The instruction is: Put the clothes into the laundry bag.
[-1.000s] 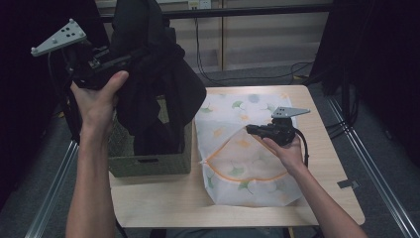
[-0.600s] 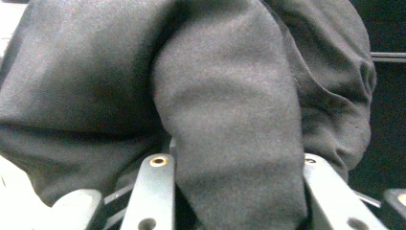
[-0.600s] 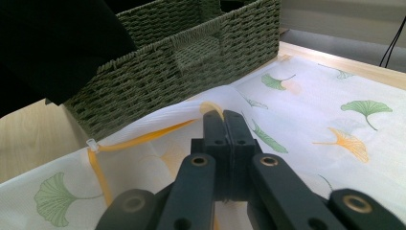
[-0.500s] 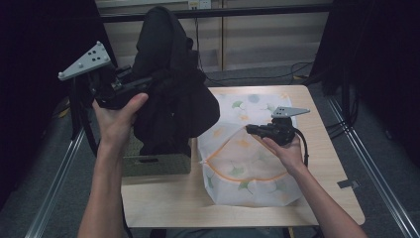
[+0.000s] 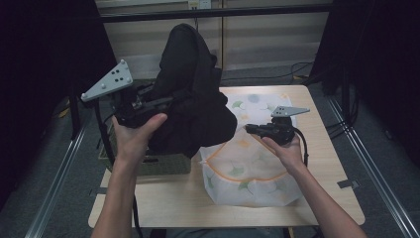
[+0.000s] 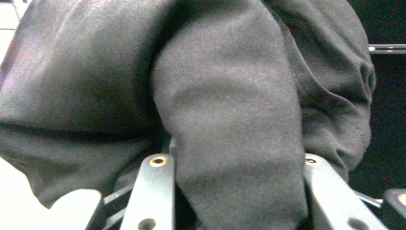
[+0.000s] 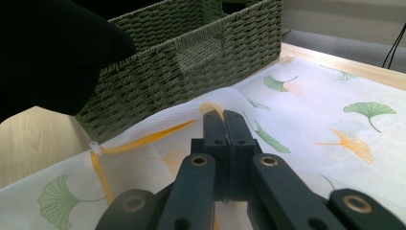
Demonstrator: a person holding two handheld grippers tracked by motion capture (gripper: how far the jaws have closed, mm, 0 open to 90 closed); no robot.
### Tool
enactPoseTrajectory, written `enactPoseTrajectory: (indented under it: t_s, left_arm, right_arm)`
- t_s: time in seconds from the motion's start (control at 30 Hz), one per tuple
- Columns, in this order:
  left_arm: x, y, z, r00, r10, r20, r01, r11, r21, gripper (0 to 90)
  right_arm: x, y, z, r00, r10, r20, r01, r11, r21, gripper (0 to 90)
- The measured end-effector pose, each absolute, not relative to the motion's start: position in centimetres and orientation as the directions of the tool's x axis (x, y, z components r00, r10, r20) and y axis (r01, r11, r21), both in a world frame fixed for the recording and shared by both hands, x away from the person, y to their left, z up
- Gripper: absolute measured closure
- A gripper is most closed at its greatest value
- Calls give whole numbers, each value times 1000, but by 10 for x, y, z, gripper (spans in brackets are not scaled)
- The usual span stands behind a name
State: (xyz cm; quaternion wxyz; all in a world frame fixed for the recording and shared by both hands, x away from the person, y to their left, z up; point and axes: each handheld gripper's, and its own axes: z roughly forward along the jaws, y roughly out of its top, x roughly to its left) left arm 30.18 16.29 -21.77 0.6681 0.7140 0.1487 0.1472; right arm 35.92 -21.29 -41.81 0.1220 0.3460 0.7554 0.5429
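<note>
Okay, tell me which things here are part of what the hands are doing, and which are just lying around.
In use:
black garment, held up by left gripper
white mesh laundry bag, its edge pinched by right gripper
green woven basket

Lying about:
cables on the floor beyond the table

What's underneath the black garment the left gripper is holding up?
Part of the green woven basket shows below the black garment, beside the leaf-print mesh bag. The garment covers the basket's inside, so its contents cannot be seen.

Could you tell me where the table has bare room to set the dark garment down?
Bare wood lies along the near edge of the table, in front of the green woven basket and left of the white leaf-print bag. A narrower strip runs right of the bag. The middle is crowded: basket, bag, right gripper.
</note>
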Motion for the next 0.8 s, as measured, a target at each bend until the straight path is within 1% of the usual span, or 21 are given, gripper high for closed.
enactPoseTrajectory:
  t_s: [0.17,0.2,0.27,0.37,0.4,0.53,0.63,0.77,0.8]
  left_arm:
    - [295,154,-229,923,386,0,33,-78,996,659]
    - [292,151,-234,931,365,3,33,-92,995,659]
    - [289,147,-240,936,352,9,30,-106,994,659]
    - [287,144,-245,939,343,8,31,-107,994,658]
    - [285,141,-251,941,340,-6,46,-108,993,658]
    - [283,137,-265,948,319,-9,46,-109,993,658]
    - [284,133,-272,954,298,-34,78,-136,988,655]
    - [281,126,-279,959,283,-23,76,-177,981,655]
    - [279,121,-286,965,262,-24,78,-196,978,655]
  right_arm:
    - [359,-213,-418,-733,653,194,391,171,904,900]
    - [359,-212,-418,-732,654,192,391,172,904,900]
    - [359,-212,-418,-731,654,193,392,172,904,900]
    - [359,-212,-418,-733,652,194,393,172,903,900]
    - [359,-212,-417,-733,651,197,394,170,903,900]
    - [359,-212,-417,-733,651,197,394,170,903,900]
    - [359,-212,-417,-731,654,196,397,173,901,900]
    - [359,-212,-418,-730,654,197,401,177,899,900]
    - [359,-211,-417,-731,653,198,402,178,898,900]
